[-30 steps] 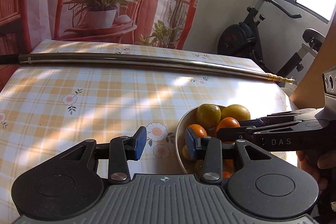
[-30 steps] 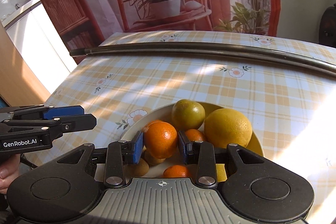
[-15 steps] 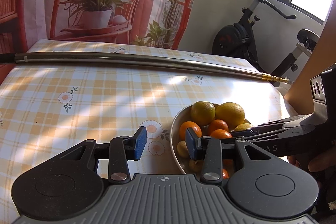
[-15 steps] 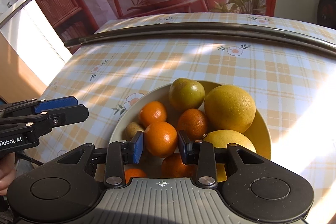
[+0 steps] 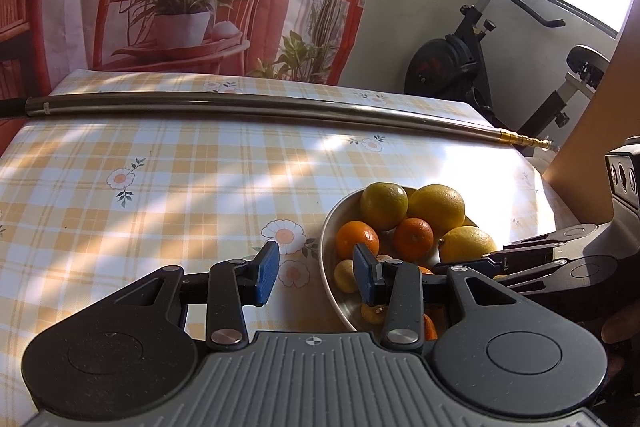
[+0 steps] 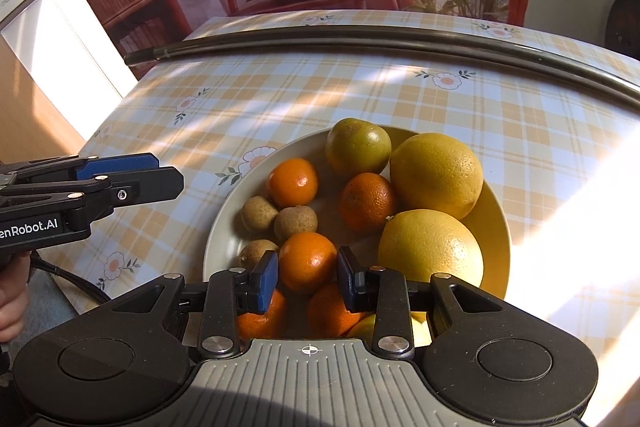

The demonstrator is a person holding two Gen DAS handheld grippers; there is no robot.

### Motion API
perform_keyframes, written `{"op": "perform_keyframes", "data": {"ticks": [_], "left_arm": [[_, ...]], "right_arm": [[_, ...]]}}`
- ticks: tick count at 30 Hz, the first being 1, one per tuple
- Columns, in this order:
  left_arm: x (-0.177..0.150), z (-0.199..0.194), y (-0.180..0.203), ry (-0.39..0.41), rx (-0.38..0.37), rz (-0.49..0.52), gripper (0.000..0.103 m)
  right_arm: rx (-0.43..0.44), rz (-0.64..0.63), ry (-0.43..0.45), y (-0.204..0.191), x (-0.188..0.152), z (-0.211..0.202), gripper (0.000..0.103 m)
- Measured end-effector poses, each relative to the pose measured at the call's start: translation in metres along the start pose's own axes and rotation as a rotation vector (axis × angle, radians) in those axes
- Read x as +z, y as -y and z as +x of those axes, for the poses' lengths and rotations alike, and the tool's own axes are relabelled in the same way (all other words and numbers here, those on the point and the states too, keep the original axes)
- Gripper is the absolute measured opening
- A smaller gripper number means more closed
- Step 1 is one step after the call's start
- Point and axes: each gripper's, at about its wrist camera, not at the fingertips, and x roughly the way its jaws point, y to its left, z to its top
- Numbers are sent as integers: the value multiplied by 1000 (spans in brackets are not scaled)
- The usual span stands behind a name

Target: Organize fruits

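all fruit in view is gathered in one bowl (image 6: 496, 211) on the checked bench (image 6: 400, 99), toward its near right corner as seen by the left wrist camera. two large yellow citrus (image 6: 436, 175) sit at the bowl's right side, a greenish orange (image 6: 357, 146) at its far rim, small mandarins and three brown round fruits (image 6: 296, 223) toward the left and centre.

right tongs (image 6: 307, 277) are held low over the near part of the bowl, blue pads spread either side of a mandarin (image 6: 307, 262). a gap seems visible at the right pad; contact at the left pad cannot be told, so a grip is not confirmed. whether the fruit is being taken up or has just been set down is not settled here.

left tongs (image 5: 316, 269) are spread and empty, hovering by the bowl's left rim.

no loose fruit is seen on the cloth; a long metal rod (image 5: 240, 107) lies along the far edge. progress is judged open: fruit is collected but mixed, and no second container is seen for sorting.
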Motion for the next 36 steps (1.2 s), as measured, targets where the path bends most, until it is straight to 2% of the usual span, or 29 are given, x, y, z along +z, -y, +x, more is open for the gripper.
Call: {"op": "perform_keyframes", "data": {"ticks": [4,9,13,15,17,19,21,23,24,26,36], "left_arm": [[1,-4,0,3,4,-3,43],[5,-15,8,47,44,84,43],[9,-28,8,62,38,64,43],[13,-39,11,78,39,69,47],[16,-53,16,119,45,82,61],[20,-68,22,161,40,92,66],[23,-83,29,194,29,98,76],[25,-98,37,235,28,110,88],[25,-107,42,258,30,121,90],[26,-122,52,299,38,140,96],[23,-197,94,485,37,167,103]], "right_arm": [[-17,8,22,1,0,-7,31],[-61,6,102,4,4,-33,31],[-116,27,180,9,5,-60,34],[-129,62,217,11,5,-76,42],[-122,87,248,12,4,-90,49],[-117,105,286,11,3,-107,58],[-132,102,316,6,2,-121,78],[-146,78,344,-4,0,-134,92],[-143,64,366,-9,-2,-143,97],[-129,52,393,-16,-5,-157,102],[-157,18,575,-55,-22,-238,103]]}}
